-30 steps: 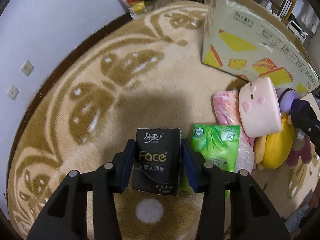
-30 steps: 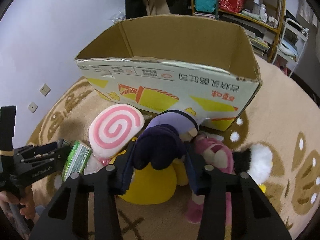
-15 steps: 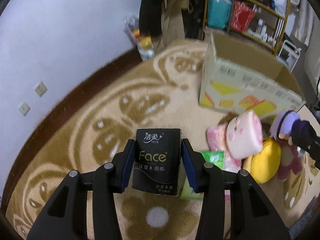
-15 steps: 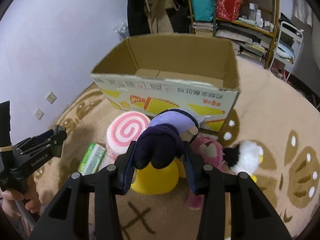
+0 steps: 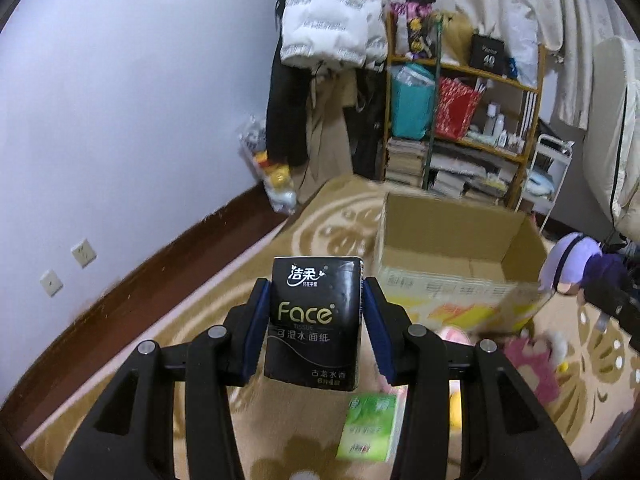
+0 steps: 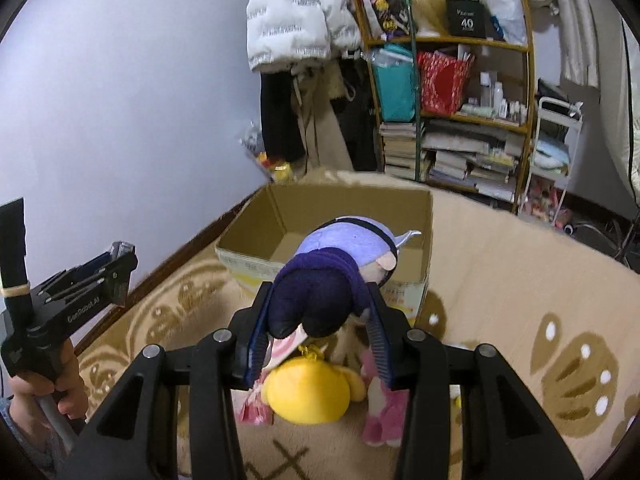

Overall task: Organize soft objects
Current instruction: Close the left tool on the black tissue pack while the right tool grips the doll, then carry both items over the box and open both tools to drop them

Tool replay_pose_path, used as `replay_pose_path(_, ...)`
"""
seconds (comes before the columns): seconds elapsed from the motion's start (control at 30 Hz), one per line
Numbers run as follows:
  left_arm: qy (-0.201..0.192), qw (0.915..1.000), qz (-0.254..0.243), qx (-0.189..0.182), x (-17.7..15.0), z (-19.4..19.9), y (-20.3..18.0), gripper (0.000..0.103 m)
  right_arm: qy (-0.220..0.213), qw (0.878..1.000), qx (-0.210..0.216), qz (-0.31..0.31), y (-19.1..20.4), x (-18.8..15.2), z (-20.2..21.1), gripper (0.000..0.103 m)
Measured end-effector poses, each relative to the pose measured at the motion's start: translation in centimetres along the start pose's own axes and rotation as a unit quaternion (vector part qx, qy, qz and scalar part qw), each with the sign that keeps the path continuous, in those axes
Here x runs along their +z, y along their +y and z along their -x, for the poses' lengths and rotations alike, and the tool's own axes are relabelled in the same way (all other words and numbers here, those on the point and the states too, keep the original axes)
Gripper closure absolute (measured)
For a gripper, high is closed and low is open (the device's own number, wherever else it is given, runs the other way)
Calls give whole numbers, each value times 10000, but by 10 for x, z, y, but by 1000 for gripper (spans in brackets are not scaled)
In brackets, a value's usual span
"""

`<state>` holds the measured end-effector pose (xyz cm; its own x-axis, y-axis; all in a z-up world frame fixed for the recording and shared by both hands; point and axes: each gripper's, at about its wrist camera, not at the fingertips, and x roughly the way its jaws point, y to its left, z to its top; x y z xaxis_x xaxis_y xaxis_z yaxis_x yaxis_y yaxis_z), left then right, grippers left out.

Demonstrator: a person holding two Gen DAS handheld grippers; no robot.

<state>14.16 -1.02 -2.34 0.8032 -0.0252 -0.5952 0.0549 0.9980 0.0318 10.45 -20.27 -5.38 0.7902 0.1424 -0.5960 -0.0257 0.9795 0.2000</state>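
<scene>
Partly hidden: purple doll (image 6: 332, 276) and black tissue pack (image 5: 315, 322), each clamped in hand-held grippers.

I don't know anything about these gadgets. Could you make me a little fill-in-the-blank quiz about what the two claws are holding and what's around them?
1. The left claw grips a black tissue pack with the word ____ printed in gold.
2. The right claw holds a plush doll with a lavender head and a dark ____ body.
3. The open container on the rug is a ____ box.
4. The tissue pack on the rug is ____.

Missing words: Face; purple; cardboard; green
</scene>
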Motion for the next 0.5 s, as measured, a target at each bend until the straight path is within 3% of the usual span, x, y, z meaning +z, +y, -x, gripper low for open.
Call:
replay_pose_path(0.27, -525, 9983, -165, -186, 59, -4, -27, 59, -370, 9988, -223, 241, 1, 31, -2, 57)
replay_pose_path(0.5, -579, 9975, -303, -260, 87, -27, -47, 58, -418, 9977, -340, 409, -7, 51, -19, 56)
